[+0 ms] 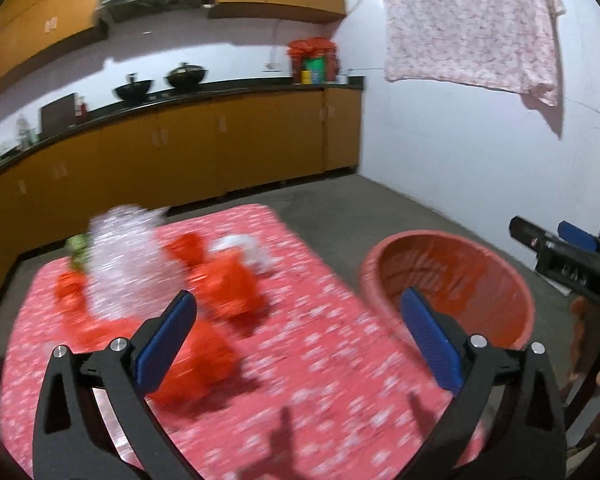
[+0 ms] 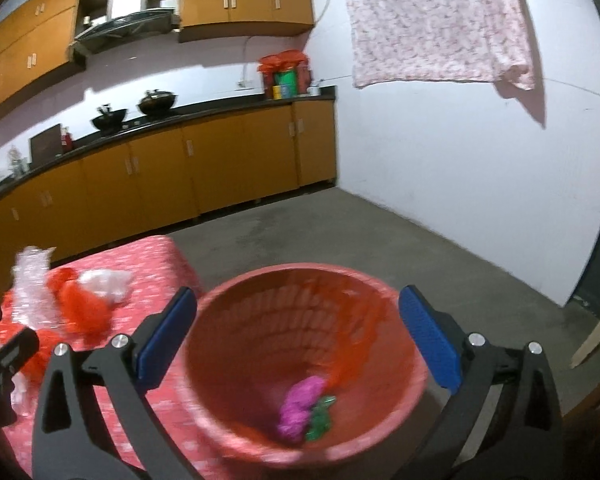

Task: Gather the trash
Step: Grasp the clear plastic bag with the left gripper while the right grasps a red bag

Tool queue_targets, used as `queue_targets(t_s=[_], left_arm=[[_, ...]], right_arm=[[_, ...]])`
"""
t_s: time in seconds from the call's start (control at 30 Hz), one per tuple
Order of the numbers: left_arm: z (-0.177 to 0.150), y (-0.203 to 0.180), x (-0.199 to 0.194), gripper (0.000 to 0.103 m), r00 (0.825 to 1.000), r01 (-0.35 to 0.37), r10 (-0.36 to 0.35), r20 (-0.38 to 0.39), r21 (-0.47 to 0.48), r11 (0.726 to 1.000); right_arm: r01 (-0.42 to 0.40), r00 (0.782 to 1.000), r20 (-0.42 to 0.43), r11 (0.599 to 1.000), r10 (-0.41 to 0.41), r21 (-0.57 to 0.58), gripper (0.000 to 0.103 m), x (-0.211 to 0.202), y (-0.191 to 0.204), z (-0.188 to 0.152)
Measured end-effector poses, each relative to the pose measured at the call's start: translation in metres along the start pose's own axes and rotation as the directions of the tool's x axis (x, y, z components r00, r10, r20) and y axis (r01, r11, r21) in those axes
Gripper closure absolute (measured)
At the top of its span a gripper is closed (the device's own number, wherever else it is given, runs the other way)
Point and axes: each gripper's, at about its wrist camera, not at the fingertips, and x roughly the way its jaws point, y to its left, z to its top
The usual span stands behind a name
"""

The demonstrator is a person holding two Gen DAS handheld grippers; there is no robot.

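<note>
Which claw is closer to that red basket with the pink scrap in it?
Right. The right claw hangs open directly over the red basket; the left claw is open over the table beside it.

One red basket point(image 2: 260, 432) stands on the floor, right of the table. Inside it lie two bits of trash: one pink wad point(image 2: 300, 402) and one green wad point(image 2: 320, 420).

One table with a red flowered cloth point(image 1: 320, 360) is on the left. On it are about three or four orange-red bags point(image 1: 228, 284), too blurry to count well, one clear crinkly plastic piece point(image 1: 120, 256) and one white wad point(image 1: 244, 248).

Far away, two black pots point(image 1: 134, 89) sit on the counter. One pink cloth point(image 1: 468, 20) hangs on the right wall.
</note>
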Motion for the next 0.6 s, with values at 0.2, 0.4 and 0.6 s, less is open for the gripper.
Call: queue_targets(t_s=[0.2, 0.4, 0.6], left_arm=[[-0.035, 0.076, -0.025, 0.002, 0.985, -0.168, 0.163, -0.050, -0.095, 0.981], [-0.069, 0.149, -0.023, 0.002, 0.949, -0.304, 0.274, -0.155, -0.225, 0.926], [-0.084, 0.169, -0.003, 0.016, 0.948, -0.289, 0.231, -0.219, -0.286, 0.914]], right_arm=[[-0.119, 0.993, -0.026, 0.991, 0.118, -0.062, 0.004, -0.008, 0.060, -0.006], [-0.203, 0.979, -0.049, 0.969, 0.198, -0.140, 0.004, -0.014, 0.116, -0.018], [-0.240, 0.970, -0.073, 0.956, 0.231, -0.168, 0.004, -0.015, 0.142, -0.026]])
